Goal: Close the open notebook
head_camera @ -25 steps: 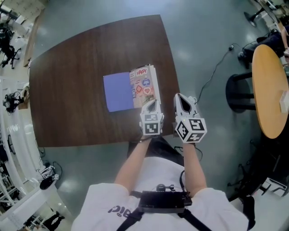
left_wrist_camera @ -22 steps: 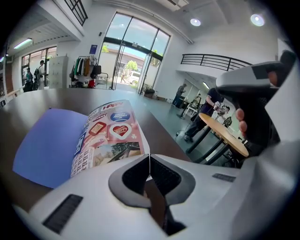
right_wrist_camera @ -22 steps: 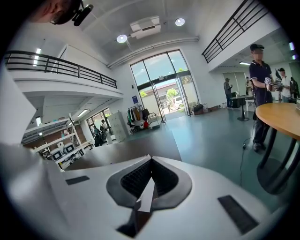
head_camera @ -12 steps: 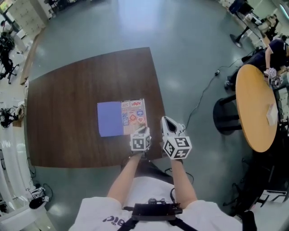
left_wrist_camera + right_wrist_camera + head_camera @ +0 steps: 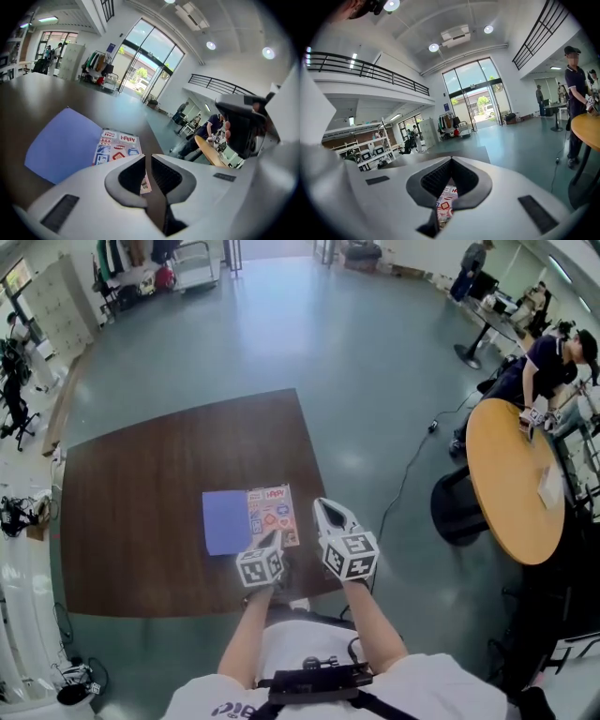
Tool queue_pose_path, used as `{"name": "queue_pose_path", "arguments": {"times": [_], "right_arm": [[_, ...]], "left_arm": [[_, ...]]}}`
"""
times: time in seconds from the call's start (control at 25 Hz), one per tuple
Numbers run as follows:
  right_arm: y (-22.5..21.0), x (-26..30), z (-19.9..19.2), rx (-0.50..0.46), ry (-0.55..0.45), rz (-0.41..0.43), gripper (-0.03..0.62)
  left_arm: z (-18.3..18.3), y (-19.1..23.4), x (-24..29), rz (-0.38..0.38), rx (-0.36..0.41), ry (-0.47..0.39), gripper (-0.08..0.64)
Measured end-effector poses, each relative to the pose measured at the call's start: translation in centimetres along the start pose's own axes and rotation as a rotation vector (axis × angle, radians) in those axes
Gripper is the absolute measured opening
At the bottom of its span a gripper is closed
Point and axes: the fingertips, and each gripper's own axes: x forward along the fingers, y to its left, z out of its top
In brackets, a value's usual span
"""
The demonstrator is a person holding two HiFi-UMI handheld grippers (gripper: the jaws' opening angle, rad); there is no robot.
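On the counter [image 5: 141,484], near the edge closest to the person, the notebook [image 5: 251,519] lies open and flat. A blue leaf is on the left and a sticker-covered leaf on the right, with the fold running away from the person between them. Both leaves rest on the surface, so neither offers a raised edge to grip.

Left hand-held gripper [image 5: 274,540]: jaws together, nothing between them. It is positioned over the near corner of the sticker-covered leaf and angled down toward it. Closed jaws form one narrow tip, suited to slipping under a leaf edge or pushing it over.

Right hand-held gripper [image 5: 322,504]: jaw tips meet, nothing held. It hangs just beside the notebook's right edge, apparently clear of the paper, and is likely placed there to lift or steady that side.

Closing has not begun. The next move calls for raising one leaf at its outer edge and folding it across onto the other.
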Motion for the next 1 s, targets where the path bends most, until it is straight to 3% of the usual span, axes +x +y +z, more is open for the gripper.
{"name": "queue_pose_path", "arguments": {"times": [0.32,0.56,0.76,1.0], "right_arm": [[1.0,-0.1,0.0,-0.048,0.030,0.096,0.003],[7.1,3.1,-3.0,-0.076,0.100,0.229,0.003],[10.0,4.3,-5.7,-0.096,0.162,0.315,0.003],[14.3,5.8,-9.6,-0.115,0.244,0.370,0.003]], "left_arm": [[5.5,1.8,-5.7,0.121,0.002,-0.227,0.006],[5.8,7.5,-11.5,0.243,-0.046,-0.321,0.006],[2.9,11.1,-13.4,0.344,-0.096,-0.310,0.006],[-1.6,17.0,-14.2,0.377,-0.172,-0.237,0.008]]}}
